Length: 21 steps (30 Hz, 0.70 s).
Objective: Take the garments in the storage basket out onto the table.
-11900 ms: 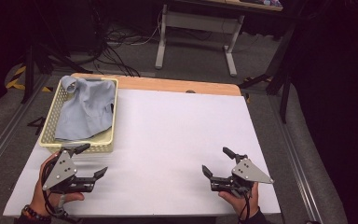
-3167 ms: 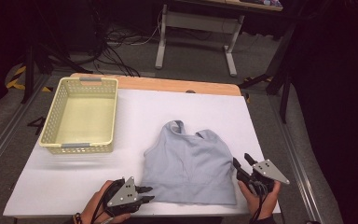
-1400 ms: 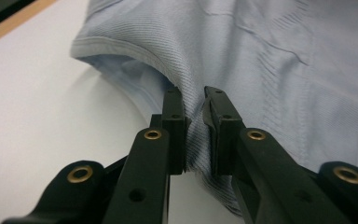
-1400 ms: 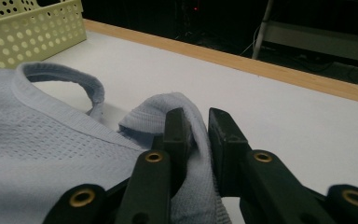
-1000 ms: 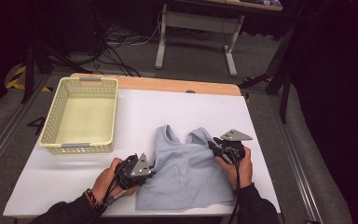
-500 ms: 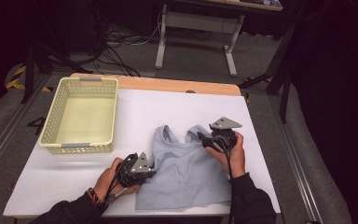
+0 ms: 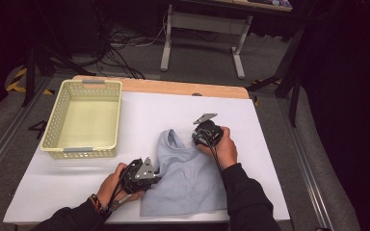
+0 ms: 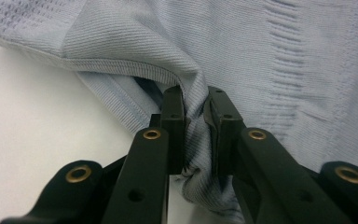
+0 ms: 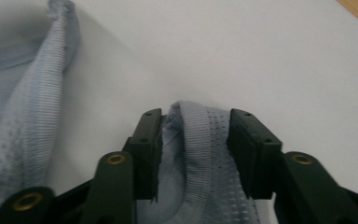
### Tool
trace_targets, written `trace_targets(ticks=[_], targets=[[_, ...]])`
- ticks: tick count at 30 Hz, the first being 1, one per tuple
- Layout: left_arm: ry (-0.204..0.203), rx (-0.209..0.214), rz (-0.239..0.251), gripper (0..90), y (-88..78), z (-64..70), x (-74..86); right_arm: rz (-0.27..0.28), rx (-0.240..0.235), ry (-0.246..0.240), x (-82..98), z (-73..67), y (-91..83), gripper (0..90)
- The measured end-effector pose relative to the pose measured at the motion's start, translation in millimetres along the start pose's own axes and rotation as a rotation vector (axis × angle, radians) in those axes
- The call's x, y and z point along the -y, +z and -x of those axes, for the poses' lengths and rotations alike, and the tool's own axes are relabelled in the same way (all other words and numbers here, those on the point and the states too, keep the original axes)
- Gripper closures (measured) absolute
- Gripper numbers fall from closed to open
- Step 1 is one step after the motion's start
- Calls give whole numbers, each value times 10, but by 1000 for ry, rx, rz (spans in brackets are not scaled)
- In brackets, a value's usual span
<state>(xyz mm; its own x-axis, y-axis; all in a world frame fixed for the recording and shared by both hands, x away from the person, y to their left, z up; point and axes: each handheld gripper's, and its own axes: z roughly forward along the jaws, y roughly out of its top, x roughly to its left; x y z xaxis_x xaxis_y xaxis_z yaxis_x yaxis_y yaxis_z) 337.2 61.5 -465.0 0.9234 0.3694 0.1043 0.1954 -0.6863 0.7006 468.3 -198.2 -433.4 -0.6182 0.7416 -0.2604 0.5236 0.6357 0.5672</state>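
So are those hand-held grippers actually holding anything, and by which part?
Left hand-held gripper pinches the blue top at its side edge; the right straddles a shoulder strap.

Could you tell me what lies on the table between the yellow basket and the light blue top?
Nothing: in the high view, bare white table separates the basket from the top.

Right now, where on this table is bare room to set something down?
Bare white table lies between the basket and the top, beyond the right gripper, and along the near left edge. It is crowded around the left gripper.
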Motion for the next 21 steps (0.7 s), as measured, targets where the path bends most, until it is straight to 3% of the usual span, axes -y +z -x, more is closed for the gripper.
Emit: trace_targets(ticks=[1,3,5,9,12,17,20,21], targets=[[-2,0,2,795,0,1,0,7,28,-13,2,6,-2,764],[-11,-1,-1,796,-2,9,-1,12,37,-13,0,10,-15,791],[-3,-6,5,796,3,15,-9,56,83,-14,-12,39,-91,884],[-12,-5,7,794,1,29,-19,141,176,2,-38,139,-272,894],[-3,-4,8,802,-9,28,-27,168,166,41,-18,244,-339,894],[8,-6,13,805,-20,24,-35,206,242,87,46,370,-385,896],[-1,-7,25,798,-34,20,-32,213,213,118,72,435,-371,865],[3,-9,25,798,-36,19,-33,212,193,135,88,451,-346,778]])
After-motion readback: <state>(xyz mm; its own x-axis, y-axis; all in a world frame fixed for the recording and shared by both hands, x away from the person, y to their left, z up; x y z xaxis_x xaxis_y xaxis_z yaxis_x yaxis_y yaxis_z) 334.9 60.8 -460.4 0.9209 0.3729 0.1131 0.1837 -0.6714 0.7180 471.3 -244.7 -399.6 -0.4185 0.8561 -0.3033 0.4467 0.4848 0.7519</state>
